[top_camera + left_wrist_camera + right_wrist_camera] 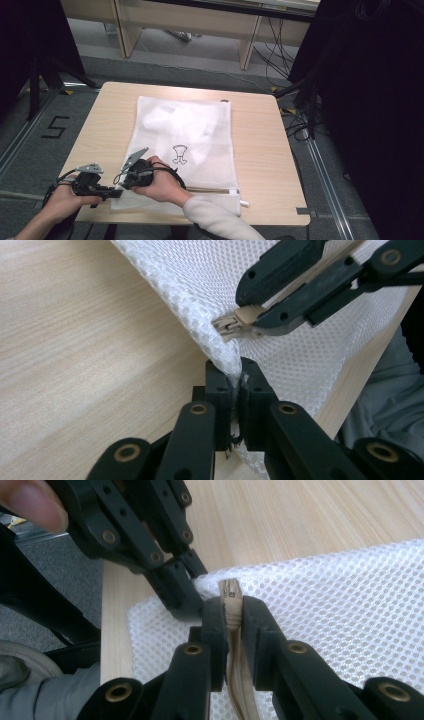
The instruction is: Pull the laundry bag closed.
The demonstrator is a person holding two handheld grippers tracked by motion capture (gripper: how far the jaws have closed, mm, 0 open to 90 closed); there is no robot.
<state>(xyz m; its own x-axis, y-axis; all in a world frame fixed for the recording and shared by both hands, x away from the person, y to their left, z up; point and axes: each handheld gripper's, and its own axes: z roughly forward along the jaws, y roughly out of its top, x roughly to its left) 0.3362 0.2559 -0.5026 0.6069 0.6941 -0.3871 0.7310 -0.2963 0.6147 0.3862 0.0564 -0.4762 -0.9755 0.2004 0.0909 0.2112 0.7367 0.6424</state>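
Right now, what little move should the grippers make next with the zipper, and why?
Probably the right gripper should draw the beige zipper pull slowly along the zip, away from the corner. It is shut on the pull at the end of the zip, and the left gripper is shut on the white mesh laundry bag at that corner, bracing it.

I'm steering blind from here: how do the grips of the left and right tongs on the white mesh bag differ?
The left tongs pinch the corner edge of the white mesh laundry bag; the right tongs clamp the beige zipper pull. In the high view, the left tongs sit at the table's near edge, the right tongs just beyond, over the bag. Both are shut, almost touching at the same corner.
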